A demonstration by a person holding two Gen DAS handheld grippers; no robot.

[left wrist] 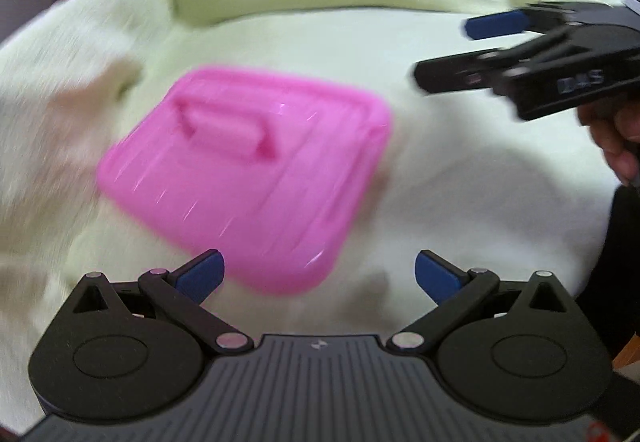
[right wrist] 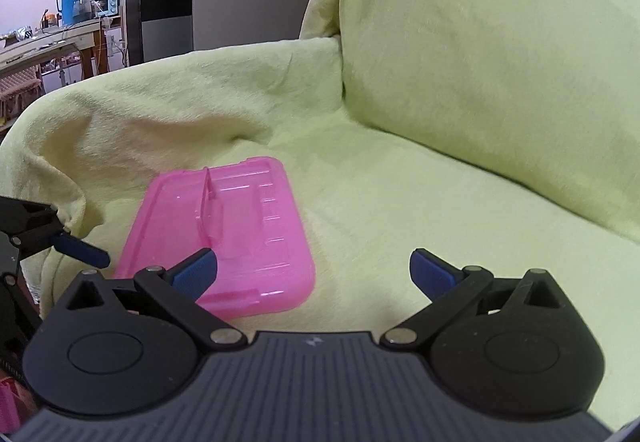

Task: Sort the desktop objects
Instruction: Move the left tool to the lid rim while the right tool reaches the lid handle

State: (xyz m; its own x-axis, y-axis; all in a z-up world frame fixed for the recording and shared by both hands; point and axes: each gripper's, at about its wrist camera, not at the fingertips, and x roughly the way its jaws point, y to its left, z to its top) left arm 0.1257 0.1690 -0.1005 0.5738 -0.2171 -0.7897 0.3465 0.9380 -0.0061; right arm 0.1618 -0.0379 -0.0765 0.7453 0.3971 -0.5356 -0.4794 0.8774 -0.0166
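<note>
On the pale green sofa seat (right wrist: 420, 202) the pink box (right wrist: 224, 238) lies flat, long axis running away, just ahead-left of the right tool (right wrist: 312, 270) and directly before the left tool (left wrist: 318, 274), both wide open, empty

Pale green blanket-covered sofa seat (right wrist: 400, 210) with a pink plastic lid (right wrist: 232, 234) lying flat on it
</note>
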